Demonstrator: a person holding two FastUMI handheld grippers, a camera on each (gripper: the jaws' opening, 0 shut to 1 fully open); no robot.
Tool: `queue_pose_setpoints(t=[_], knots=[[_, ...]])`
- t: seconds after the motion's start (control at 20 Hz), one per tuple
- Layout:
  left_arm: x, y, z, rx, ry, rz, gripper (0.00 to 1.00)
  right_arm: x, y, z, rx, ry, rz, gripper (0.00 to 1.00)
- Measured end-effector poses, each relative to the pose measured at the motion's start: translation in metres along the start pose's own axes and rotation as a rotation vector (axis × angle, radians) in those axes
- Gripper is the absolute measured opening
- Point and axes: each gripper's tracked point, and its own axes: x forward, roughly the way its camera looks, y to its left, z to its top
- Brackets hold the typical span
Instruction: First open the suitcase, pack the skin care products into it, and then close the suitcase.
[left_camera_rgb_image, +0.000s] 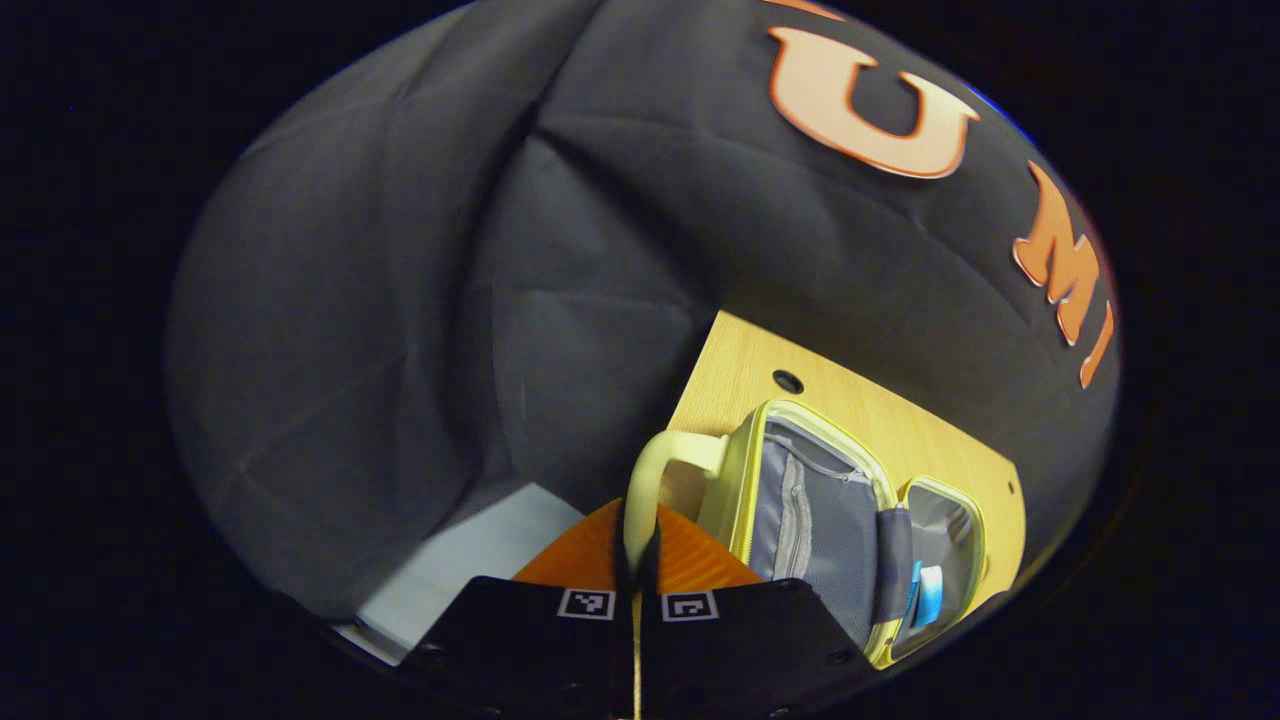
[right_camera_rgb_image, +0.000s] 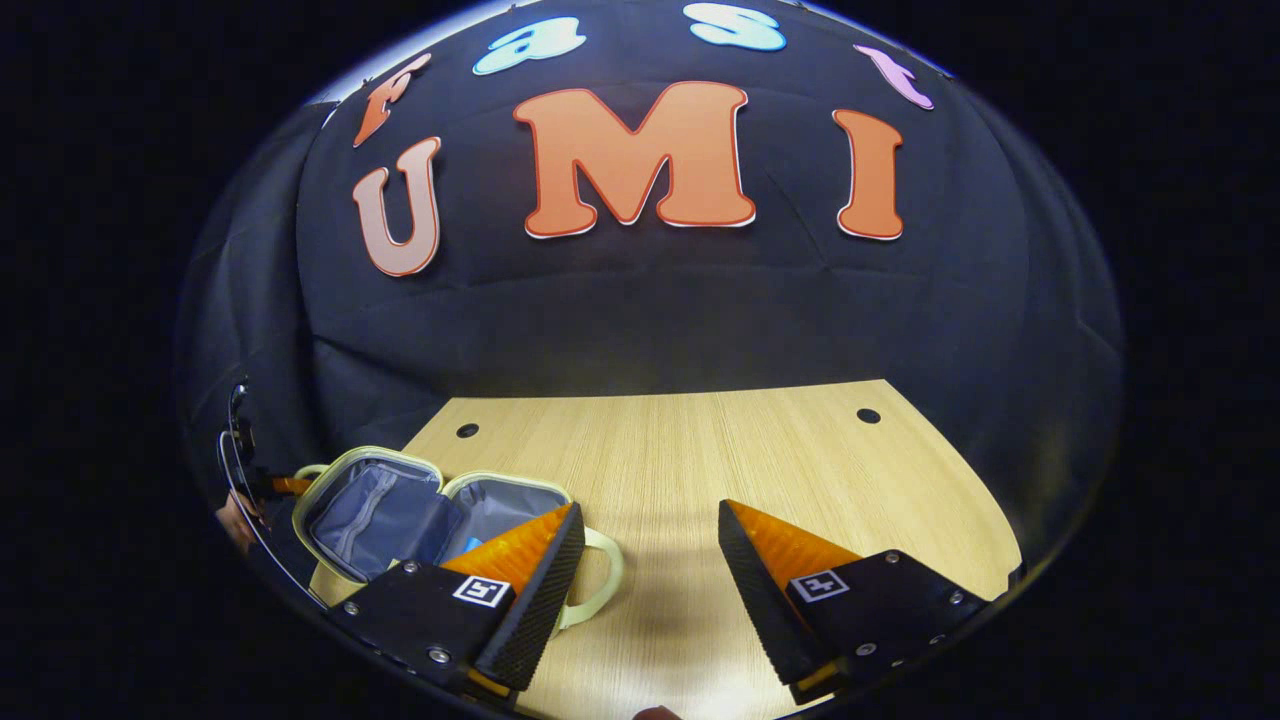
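The suitcase (left_camera_rgb_image: 830, 520) lies open on the light wooden table (right_camera_rgb_image: 700, 450), and everything else can be placed from it. It is a small pale yellow case with a grey fabric lining. In the left gripper view its two halves are spread apart, joined by a grey hinge strip down the middle. The half nearer the left gripper (left_camera_rgb_image: 637, 560) has a zipped inner pocket. The farther half holds a blue and white skin care product (left_camera_rgb_image: 928, 592), which lies against the lining near the hinge.

The left gripper sits at the handle (left_camera_rgb_image: 655, 480) on the lid side of the suitcase. Its fingers are drawn together on that pale handle, with the loop rising out from between them, so it is gripping the handle.

In the right gripper view the suitcase sits at the table's left side, both halves open and facing upward. A second pale handle (right_camera_rgb_image: 598, 580) sticks out from the half nearer the middle of the table. The right gripper (right_camera_rgb_image: 650, 580) hovers just beside this handle. Its fingers are spread wide with only bare tabletop between them, and it holds nothing. One finger (right_camera_rgb_image: 535, 590) overlaps the suitcase's near edge in the view; whether it touches the case cannot be told.
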Motion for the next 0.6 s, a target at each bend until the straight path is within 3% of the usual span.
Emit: queue_pose_setpoints(t=[0.1, 0.25, 0.6], knots=[[-0.020, -0.019, 0.023, 0.065, -0.060, -0.001, 0.02, -0.004, -0.007, 0.003, -0.005, -0.016, 0.008, 0.87], [-0.063, -0.051, 0.055, 0.086, -0.134, -0.031, 0.02, -0.007, -0.014, 0.006, -0.023, -0.033, 0.021, 0.87], [-0.129, -0.174, 0.089, 0.229, -0.263, -0.133, 0.02, -0.013, -0.029, 0.014, -0.009, -0.070, 0.088, 0.87]])
